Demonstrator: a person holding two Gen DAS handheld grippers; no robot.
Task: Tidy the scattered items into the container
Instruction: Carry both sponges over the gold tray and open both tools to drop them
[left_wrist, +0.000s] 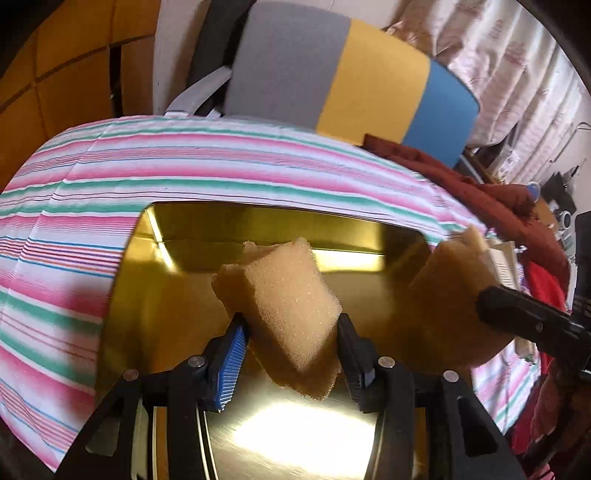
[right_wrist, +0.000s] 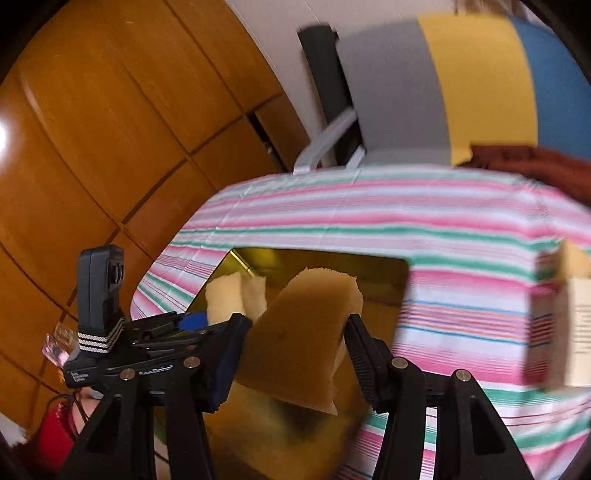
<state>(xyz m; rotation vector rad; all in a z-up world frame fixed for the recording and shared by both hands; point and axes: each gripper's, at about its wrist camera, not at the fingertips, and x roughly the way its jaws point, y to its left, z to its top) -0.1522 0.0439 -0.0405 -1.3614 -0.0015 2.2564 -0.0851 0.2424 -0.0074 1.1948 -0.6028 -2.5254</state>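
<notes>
Sponge is what both claws carry; the left gripper (left_wrist: 291, 332) has its jaws partly closed on a pale foam sponge (left_wrist: 291, 295), pinched across its narrow sides near the lower end, so most of the block sticks out ahead over the gold tin (left_wrist: 166, 295); the right gripper (right_wrist: 295, 332) likewise clamps a darker tan sponge (right_wrist: 306, 332) by its flanks, and that piece hangs above the near right part of the same tin, which sits on the striped cloth (left_wrist: 74, 184). Foam like this looks very light and soft, I would judge; it gives under the pads rather than resisting, so a grip can sink in and the block may tilt or spring as the pads part; it is not fragile and hardly slippery, its open pores biting well on the ribbed pads. Taking hold across the short width near the middle seems the safest place, since the edges of the tan piece look torn and crumbly. A small printed carton (right_wrist: 561, 325) lies on the cloth to the right, well apart from the tin. The tin's polished floor looks slick, though a sponge dropped in should land quietly.
</notes>
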